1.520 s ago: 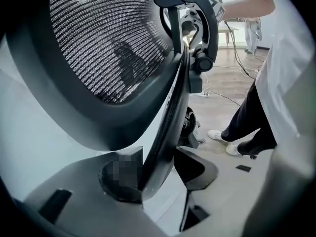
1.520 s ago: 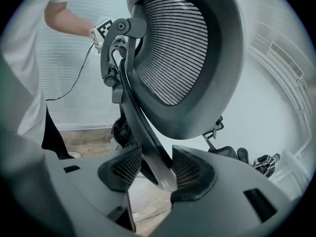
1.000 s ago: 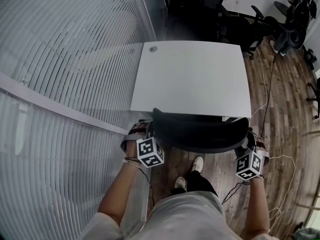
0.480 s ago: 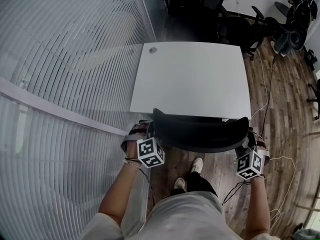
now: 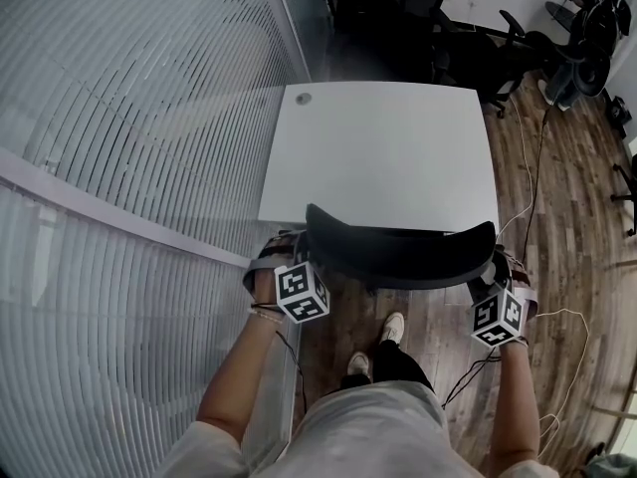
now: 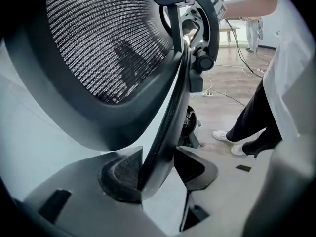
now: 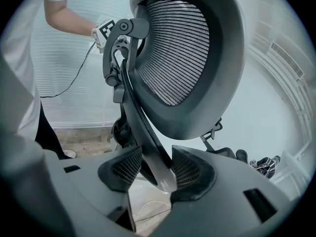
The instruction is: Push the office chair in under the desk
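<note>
So, the left hand-held gripper (image 6: 159, 169) is clenched on the thin rim at the left side of the office chair (image 5: 398, 252). In the left gripper view the dark rim runs up between the two ribbed pads (image 6: 121, 174), and the mesh backrest (image 6: 113, 43) fills the frame above them. The right hand-held gripper (image 7: 157, 174) does the same on the other side, both pads squeezing the frame strip.

From the head view, each gripper sits at one end of the curved backrest, marker cubes (image 5: 302, 292) facing up, with an arm behind each. The backrest is right up against the near edge of the white bench (image 5: 383, 152), and its top overlaps that edge a bit. The seat itself can't be seen from above. The bench top is bare except for a small round grommet (image 5: 304, 98) in its far left corner.

The person's shoes (image 5: 393, 327) are just behind the chair on the wood floor (image 5: 567, 187). A striped glass partition (image 5: 129, 167) runs along the left. Thin cables (image 5: 557, 317) trail over the floor on the right, and more dark office chairs (image 5: 468, 48) stand beyond the bench.
</note>
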`<action>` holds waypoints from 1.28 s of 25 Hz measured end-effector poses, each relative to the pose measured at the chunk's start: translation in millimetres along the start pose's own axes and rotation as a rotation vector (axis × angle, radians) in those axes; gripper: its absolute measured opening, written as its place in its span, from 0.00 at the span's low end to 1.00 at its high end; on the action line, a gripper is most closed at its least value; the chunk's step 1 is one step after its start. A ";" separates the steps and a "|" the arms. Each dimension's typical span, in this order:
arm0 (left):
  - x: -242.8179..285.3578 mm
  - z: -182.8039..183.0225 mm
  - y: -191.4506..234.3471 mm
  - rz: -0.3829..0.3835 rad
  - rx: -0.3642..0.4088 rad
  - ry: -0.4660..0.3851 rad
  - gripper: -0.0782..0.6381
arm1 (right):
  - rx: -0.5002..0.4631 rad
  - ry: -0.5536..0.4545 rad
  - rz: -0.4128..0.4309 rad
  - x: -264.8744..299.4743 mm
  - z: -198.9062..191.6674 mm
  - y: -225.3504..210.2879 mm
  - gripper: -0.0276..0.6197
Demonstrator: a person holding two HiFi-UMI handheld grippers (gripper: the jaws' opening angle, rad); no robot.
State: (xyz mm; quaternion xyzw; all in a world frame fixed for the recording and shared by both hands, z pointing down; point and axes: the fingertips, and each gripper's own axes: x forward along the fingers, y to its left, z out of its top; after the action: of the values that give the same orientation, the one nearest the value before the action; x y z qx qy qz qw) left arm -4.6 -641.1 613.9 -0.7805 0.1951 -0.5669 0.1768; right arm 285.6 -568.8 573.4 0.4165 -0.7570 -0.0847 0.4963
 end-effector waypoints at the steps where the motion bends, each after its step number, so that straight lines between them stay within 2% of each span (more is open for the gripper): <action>1: 0.7 0.9 0.7 -0.001 0.000 0.001 0.40 | -0.001 -0.002 0.001 0.4 -0.4 -1.0 0.35; 15: 8.7 10.4 8.1 0.007 -0.006 0.001 0.40 | -0.004 -0.007 -0.009 7.0 -5.2 -16.6 0.35; 21: 7.0 11.5 4.9 0.049 -0.021 -0.014 0.41 | 0.015 -0.012 -0.021 4.2 -8.1 -11.1 0.35; 27: -9.0 19.6 -1.8 0.090 -0.106 -0.067 0.43 | 0.126 -0.049 -0.036 -14.2 -1.9 -6.5 0.35; 32: -42.6 32.5 -11.8 0.087 -0.234 -0.180 0.43 | 0.259 -0.139 -0.027 -42.4 20.0 5.9 0.34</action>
State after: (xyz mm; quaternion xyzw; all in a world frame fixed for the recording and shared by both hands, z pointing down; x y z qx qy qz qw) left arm 15.6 -607.6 575.4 -0.8343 0.2770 -0.4598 0.1256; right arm 272.6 -540.4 537.8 0.4805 -0.7883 -0.0217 0.3836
